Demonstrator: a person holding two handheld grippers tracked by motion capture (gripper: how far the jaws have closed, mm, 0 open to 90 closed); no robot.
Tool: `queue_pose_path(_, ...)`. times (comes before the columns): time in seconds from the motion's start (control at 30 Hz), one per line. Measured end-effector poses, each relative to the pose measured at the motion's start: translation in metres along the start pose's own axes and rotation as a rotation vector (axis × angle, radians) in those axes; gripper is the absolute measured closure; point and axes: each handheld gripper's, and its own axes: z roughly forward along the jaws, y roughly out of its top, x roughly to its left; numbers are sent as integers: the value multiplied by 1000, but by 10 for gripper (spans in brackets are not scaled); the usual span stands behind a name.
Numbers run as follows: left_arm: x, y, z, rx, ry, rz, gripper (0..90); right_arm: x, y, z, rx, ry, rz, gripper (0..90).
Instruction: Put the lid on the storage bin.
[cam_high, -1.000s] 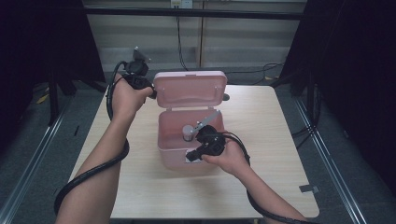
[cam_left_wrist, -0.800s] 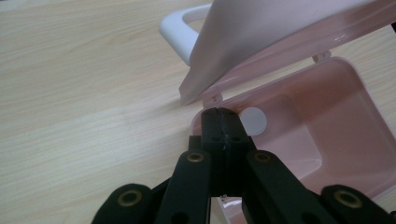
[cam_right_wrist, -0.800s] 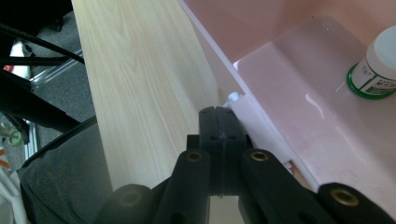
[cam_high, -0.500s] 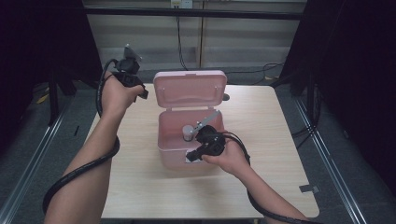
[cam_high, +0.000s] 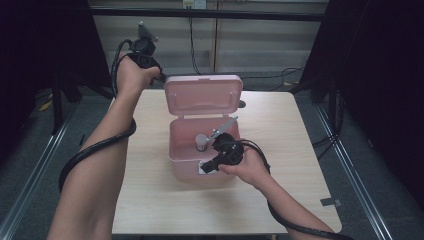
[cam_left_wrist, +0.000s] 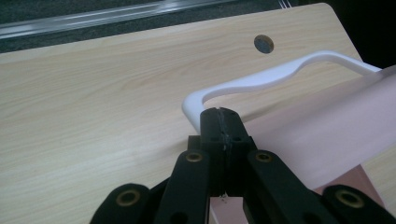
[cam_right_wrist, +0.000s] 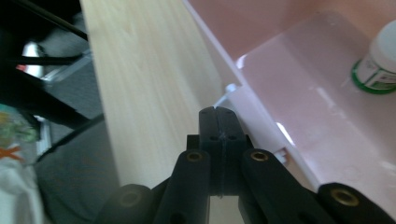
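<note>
Your right claw (cam_high: 206, 167) hides the pink box's (cam_high: 186, 165) front latch; both claws pressed together, left claw (cam_high: 162, 77) empty; bottle (cam_right_wrist: 380, 60) label unreadable.

The table (cam_high: 150, 200) shows pale wood grain with a smooth, matt finish. The pink box (cam_high: 187, 165) looks like smooth plastic, its inner walls faintly glossy; its white handle (cam_left_wrist: 280, 74) is satiny plastic. At 12 o'clock inside, a small bottle (cam_high: 201, 142) looks like plastic.

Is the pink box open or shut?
Open. The box has its lid standing up at the back, and a small bottle shows inside.
</note>
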Motion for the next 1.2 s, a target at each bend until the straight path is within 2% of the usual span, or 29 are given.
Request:
queue_pose_path(0.07,-2,1,3,2,-7,-3,898,0,0,-5,-11,10,3,900)
queue_pose_path(0.17,-2,0,5,5,-16,-2,899,0,2,-17,-62,32,3,900)
queue_pose_path(0.27,-2,-3,4,8,-31,-3,899,-5,6,-32,-90,-3,9,900)
queue_pose_path(0.47,-3,-10,3,10,-48,0,898,-23,4,-46,-75,-82,59,900)
queue_pose_path(0.6,-1,-13,4,17,-50,4,897,-31,2,-51,-76,-101,87,900)
queue_pose_path(0.63,-2,-14,5,15,-51,-8,897,-35,1,-54,-80,-108,91,900)
queue_pose_path(0.77,1,-17,5,16,-48,-5,891,-44,3,-65,-93,-133,117,900)
queue_pose_path(1.03,-1,-22,5,23,-46,14,895,-53,6,-73,-108,-144,129,900)
queue_pose_path(1.13,-1,-22,4,12,-39,19,892,-56,7,-76,-108,-149,132,900)
queue_pose_path(1.2,0,-20,2,-6,-52,8,881,-57,8,-78,-114,-144,133,900)
